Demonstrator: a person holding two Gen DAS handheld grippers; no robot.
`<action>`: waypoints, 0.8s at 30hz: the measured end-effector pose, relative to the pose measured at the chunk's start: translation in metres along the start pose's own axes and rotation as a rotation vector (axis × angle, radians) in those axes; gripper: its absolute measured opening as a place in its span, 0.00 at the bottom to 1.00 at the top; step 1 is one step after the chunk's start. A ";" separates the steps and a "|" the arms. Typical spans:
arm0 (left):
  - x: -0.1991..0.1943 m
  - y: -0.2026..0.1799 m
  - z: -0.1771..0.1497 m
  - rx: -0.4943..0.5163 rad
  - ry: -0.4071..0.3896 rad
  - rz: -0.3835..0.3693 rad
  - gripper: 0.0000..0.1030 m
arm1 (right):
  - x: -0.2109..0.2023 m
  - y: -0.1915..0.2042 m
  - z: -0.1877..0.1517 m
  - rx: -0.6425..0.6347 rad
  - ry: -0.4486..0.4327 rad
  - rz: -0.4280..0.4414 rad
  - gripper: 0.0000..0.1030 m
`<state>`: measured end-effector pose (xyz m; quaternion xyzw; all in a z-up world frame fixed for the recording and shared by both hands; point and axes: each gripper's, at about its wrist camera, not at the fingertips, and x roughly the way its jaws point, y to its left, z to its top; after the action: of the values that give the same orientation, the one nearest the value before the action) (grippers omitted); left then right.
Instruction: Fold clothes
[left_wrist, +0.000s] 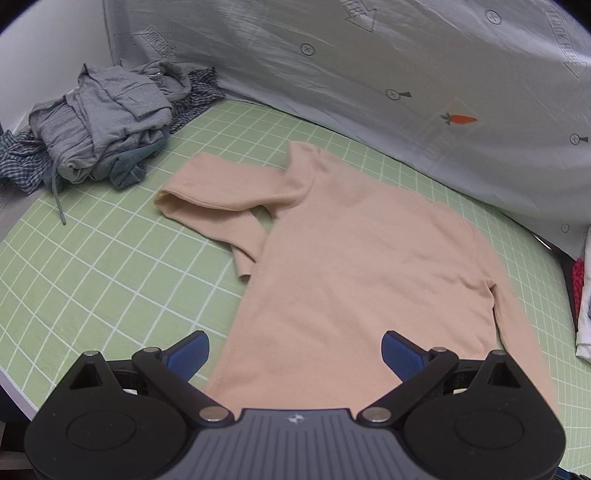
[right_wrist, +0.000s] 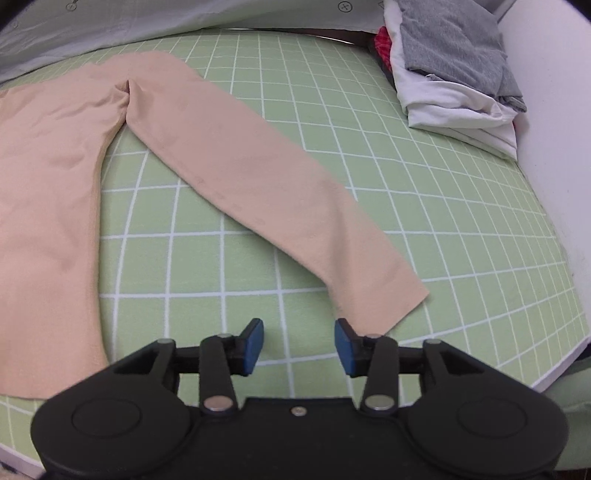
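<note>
Here, surface: green cutting mat with white grid (left_wrist: 92, 266), pale grey printed sheet (left_wrist: 369, 74) behind.
Garment: peach long-sleeved top (left_wrist: 351, 266) flat on mat.
Left view only: crumpled grey clothes pile (left_wrist: 99, 125).
Right view only: folded white-and-grey stack (right_wrist: 454, 74).
Left gripper (left_wrist: 295, 354): fingers wide apart, over hem.
Right gripper (right_wrist: 299, 347): fingers apart, empty, beside cuff.

Bright, even, soft lighting; barely any shadows.
Strong fisheye bending of the white grid on the green mat (left_wrist: 92, 266); dark vignetted corners; slightly soft edges on the peach long-sleeved top (left_wrist: 351, 258).

Peach long-sleeved top (right_wrist: 44, 177): torso cut off at left edge. Folded pile (right_wrist: 454, 70): cropped at top edge.
</note>
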<state>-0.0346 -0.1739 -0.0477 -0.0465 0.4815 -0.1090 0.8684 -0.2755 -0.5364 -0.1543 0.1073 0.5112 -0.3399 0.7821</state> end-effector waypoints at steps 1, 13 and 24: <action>0.001 0.009 0.004 -0.010 -0.001 0.006 0.96 | -0.004 0.006 0.002 0.029 -0.014 0.000 0.75; 0.037 0.106 0.072 -0.070 -0.017 0.111 0.95 | 0.001 0.142 0.041 0.088 -0.053 0.195 1.00; 0.129 0.139 0.132 -0.001 0.087 0.125 0.67 | 0.027 0.208 0.079 0.091 -0.005 0.166 1.00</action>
<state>0.1634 -0.0726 -0.1099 -0.0120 0.5210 -0.0560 0.8517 -0.0783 -0.4337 -0.1792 0.1840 0.4826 -0.2971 0.8031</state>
